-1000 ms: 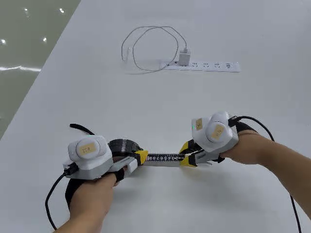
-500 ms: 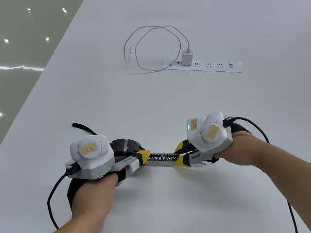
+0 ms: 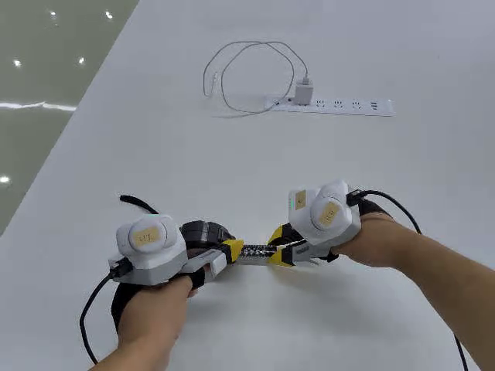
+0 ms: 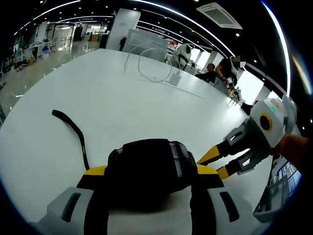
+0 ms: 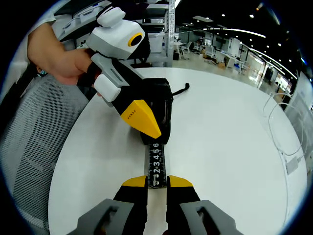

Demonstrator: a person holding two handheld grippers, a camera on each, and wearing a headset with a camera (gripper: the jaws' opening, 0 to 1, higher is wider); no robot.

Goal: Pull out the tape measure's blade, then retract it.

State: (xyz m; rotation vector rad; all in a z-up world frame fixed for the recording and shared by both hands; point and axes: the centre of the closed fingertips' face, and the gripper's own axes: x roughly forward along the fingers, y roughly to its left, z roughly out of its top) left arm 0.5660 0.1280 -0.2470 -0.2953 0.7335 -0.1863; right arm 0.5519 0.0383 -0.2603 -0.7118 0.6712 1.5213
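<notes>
A black tape measure lies on the white table, and my left gripper is shut on its case. A short length of numbered blade runs out of the case to my right gripper, which is shut on the blade's end. In the right gripper view the blade reads up to about 6 before it enters the case. The case's black wrist strap trails to the left on the table.
A white power strip with a plugged-in charger and a looped white cable lies at the far side of the table. The table's left edge drops to a glossy floor. Black gripper cables hang near the front.
My right gripper has moved left toward the case while holding the blade, so the exposed blade is shorter. The left gripper has kept its hold on the case.
</notes>
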